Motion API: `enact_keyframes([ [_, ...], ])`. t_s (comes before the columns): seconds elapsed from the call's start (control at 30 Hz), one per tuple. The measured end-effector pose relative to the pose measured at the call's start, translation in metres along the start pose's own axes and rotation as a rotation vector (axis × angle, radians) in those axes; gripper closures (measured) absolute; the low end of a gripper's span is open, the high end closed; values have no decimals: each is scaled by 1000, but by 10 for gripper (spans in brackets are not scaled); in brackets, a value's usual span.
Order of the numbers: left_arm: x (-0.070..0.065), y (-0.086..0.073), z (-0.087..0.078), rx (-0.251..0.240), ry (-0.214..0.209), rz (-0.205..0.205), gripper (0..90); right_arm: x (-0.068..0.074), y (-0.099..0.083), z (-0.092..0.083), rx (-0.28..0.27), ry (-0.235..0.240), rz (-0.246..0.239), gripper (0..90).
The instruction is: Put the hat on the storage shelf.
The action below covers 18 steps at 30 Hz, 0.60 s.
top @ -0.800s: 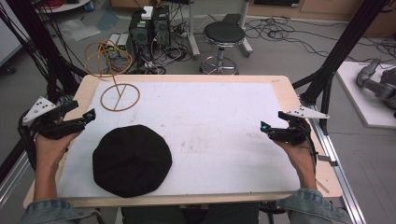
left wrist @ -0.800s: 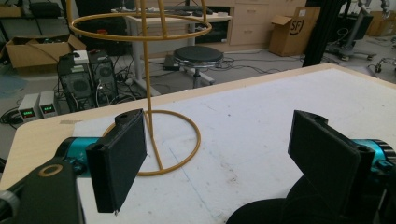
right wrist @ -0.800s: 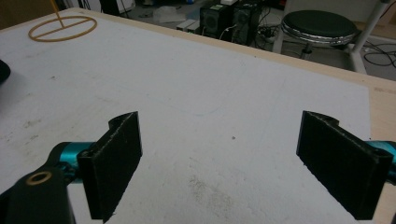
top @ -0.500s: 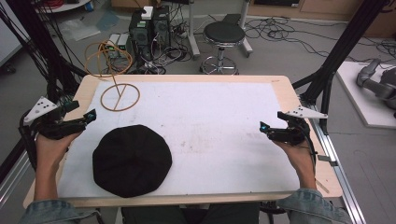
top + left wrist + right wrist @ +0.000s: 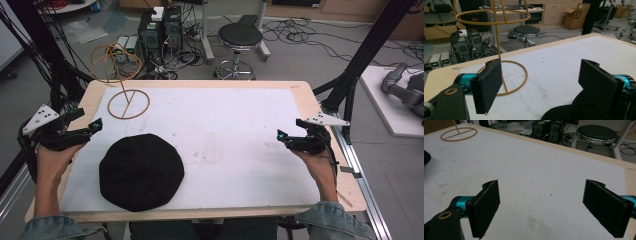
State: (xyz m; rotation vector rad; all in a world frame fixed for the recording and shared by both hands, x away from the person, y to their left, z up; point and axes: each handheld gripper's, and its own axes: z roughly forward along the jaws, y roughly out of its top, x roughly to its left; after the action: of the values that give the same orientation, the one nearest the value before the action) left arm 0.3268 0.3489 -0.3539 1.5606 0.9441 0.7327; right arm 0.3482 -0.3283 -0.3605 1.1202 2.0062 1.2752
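**Both grippers spread, black cap flat between them and nearer my left**

I hold 2 grippers over the desk [image 5: 240, 100], 1 in each hand. My left gripper [image 5: 89, 129] sits at the left edge of the white desk surface, its jaws spread wide with nothing between them. In the left gripper view the 2 black pads [image 5: 489, 85] stand well apart, and bare white surface shows in the gap.

The black cap [image 5: 141, 171] lies flat on the desk, just to the right of my left gripper and nearer to me than it is. It is round, dark and touched by neither gripper. In the left gripper view its edge shows at the bottom, below the right-hand pad.

Farther from me than the cap, near the far left corner of the desk, stands the yellow wire stand [image 5: 129, 104]: a ring base lying on the surface, a thin post rising from it, and rings on top.

My right gripper [image 5: 286, 139] is at the right edge of the desk, well apart from the cap. Its jaws are spread wide too, over bare surface, pinching nothing.
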Motion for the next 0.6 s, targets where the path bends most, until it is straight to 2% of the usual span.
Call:
enact_keyframes([
  [0.17,-6,3,1,10,-14,18,196,-2,0,-2,-7,2,18,140],
  [0.2,-11,5,2,15,-26,37,196,-2,0,-2,-8,1,19,140],
  [0.27,-14,6,2,16,-30,46,196,-3,0,-2,-8,4,14,140],
  [0.33,-20,7,2,3,-55,50,196,-3,1,-3,-11,2,22,140],
  [0.43,-25,6,-1,11,-86,56,193,-4,0,-4,-13,3,26,140],
  [0.5,-29,4,-4,21,-91,61,195,-4,0,-4,-7,4,21,140],
  [0.6,-34,3,-10,14,-122,60,195,-5,-1,-4,-4,3,27,140],
])
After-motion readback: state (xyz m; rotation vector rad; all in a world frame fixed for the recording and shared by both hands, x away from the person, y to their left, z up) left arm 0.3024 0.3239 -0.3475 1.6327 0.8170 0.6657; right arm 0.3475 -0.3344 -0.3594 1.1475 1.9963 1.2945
